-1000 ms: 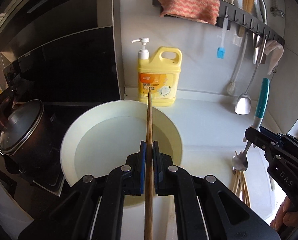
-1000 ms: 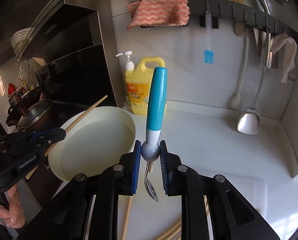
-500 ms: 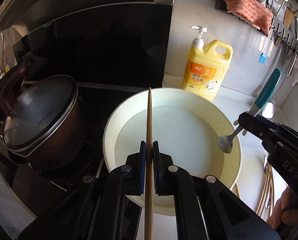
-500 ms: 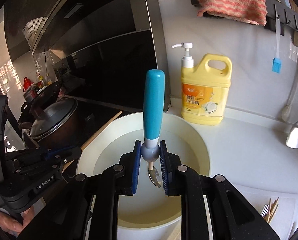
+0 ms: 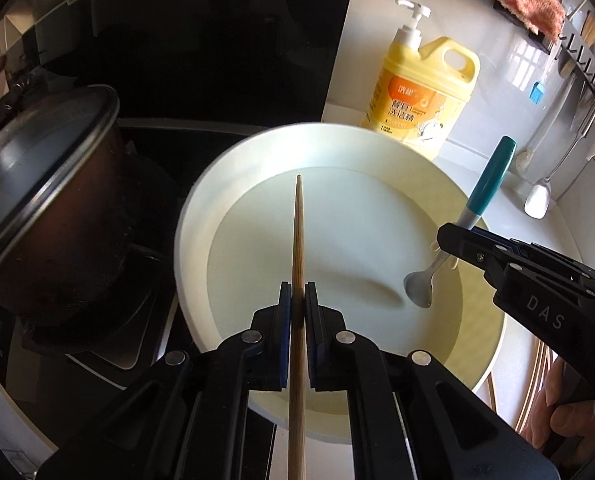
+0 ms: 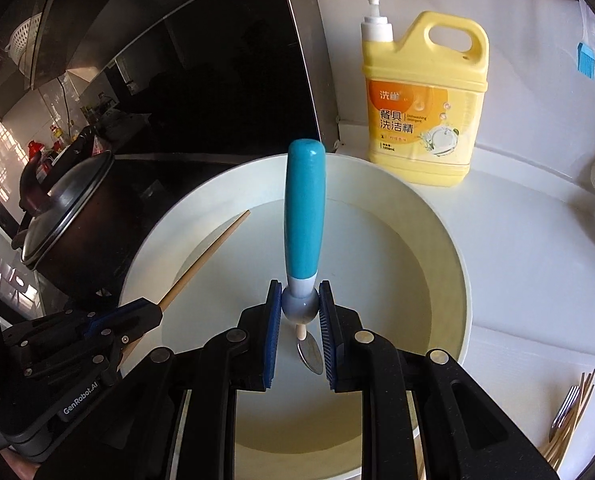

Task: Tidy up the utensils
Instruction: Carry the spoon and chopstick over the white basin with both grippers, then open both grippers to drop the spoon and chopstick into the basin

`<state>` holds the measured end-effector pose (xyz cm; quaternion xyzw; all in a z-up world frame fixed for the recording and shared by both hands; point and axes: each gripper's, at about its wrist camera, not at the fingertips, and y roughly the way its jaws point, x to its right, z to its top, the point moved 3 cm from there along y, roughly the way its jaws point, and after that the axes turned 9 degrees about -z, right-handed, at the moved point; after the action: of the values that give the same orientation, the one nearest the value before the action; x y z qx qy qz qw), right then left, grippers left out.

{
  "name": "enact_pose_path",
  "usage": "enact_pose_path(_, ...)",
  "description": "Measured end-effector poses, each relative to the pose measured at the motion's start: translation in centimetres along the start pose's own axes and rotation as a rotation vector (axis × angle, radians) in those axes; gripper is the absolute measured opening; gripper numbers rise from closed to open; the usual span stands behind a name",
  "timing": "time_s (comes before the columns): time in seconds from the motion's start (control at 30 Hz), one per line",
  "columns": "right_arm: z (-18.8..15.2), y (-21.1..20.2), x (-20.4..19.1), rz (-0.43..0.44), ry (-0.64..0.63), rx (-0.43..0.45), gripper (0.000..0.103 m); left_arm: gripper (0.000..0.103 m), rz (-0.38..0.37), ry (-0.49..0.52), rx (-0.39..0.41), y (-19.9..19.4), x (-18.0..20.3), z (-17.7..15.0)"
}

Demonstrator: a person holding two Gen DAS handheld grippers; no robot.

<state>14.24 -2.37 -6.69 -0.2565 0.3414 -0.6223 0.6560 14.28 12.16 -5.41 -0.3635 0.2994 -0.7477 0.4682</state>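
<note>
My left gripper (image 5: 298,304) is shut on a wooden chopstick (image 5: 298,240) that points forward over a large white basin (image 5: 233,168). My right gripper (image 6: 300,312) is shut on a spoon with a teal handle (image 6: 303,216); the handle stands upright and the metal bowl (image 6: 310,350) hangs below the jaws. Both grippers hover over the basin (image 6: 449,256). In the left wrist view the right gripper (image 5: 449,240) holds the spoon (image 5: 487,184) over the basin's right side. In the right wrist view the left gripper (image 6: 153,310) and its chopstick (image 6: 205,258) are at the left.
A yellow detergent bottle (image 6: 423,96) stands behind the basin against the white wall. A dark lidded pot (image 5: 45,184) sits on the stove at the left. More chopsticks and a fork (image 6: 569,412) lie on the counter at the right. Utensils hang from a wall rack (image 5: 569,28).
Both grippers have moved left and forward, from over the counter to over the basin, and come lower and closer to it. Each keeps its utensil.
</note>
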Motion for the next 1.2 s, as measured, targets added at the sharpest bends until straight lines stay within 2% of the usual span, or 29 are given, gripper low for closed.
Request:
enact_pose_path(0.5, 1.5, 6.0, 0.2, -0.017, 0.018, -0.183, 0.018, 0.007, -0.013, -0.028, -0.083, 4.7, -0.8, 1.5)
enact_pose_path(1.07, 1.9, 8.6, 0.6, -0.021, 0.032, -0.265, 0.019, 0.008, -0.01, -0.063, -0.205, 8.6, -1.2, 1.5)
enact_pose_path(1.13, 2.0, 8.5, 0.6, -0.024, 0.027, -0.261, 0.023, 0.013, -0.002, -0.066, -0.206, 8.5, -1.3, 1.5)
enact_pose_path(1.17, 2.0, 8.4, 0.5, -0.031, 0.021, -0.258, 0.025, 0.023, 0.001, -0.067, -0.204, 8.3, -1.3, 1.5)
enact_pose_path(1.2, 2.1, 8.2, 0.5, -0.039, 0.017, -0.249, 0.029, 0.039, 0.005, -0.066, -0.197, 8.1, -1.4, 1.6)
